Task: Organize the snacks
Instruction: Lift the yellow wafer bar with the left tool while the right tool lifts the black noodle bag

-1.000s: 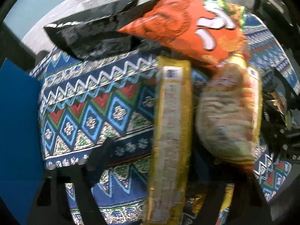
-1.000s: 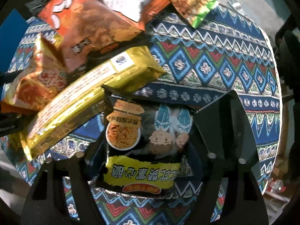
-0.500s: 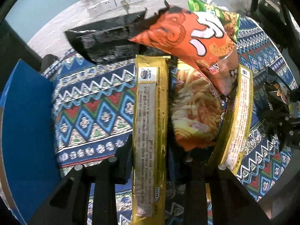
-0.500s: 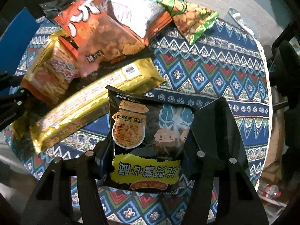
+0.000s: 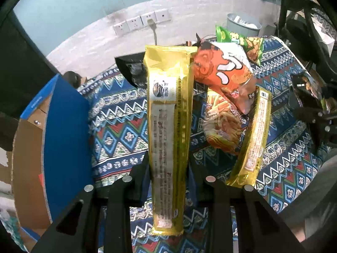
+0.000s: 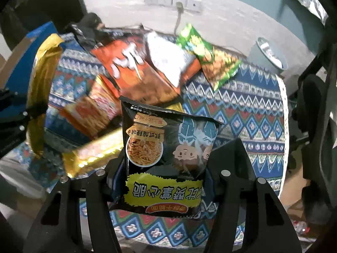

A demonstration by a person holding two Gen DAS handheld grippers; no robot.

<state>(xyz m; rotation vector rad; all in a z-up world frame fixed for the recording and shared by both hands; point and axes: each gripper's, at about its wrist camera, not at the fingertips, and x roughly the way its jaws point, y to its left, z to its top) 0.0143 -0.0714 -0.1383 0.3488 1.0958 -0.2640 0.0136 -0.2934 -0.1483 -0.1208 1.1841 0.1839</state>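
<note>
Snacks had just left the patterned cloth (image 5: 118, 126): the left gripper (image 5: 168, 168) clamped the long gold pack (image 5: 166, 113), the right gripper (image 6: 166, 168) gripped the black noodle bag (image 6: 166, 160), both lifted, ready for sorting.

Snack count: two long gold packets (image 5: 168, 113) (image 5: 252, 135), two black bags (image 6: 166, 158) (image 5: 130, 68), one orange bag (image 5: 223, 73), one green bag (image 5: 242, 41), one fries-print bag (image 5: 221, 124). Also one blue-sided box (image 5: 63, 126), one grey bin (image 5: 244, 24), four wall sockets (image 5: 141, 22).
</note>
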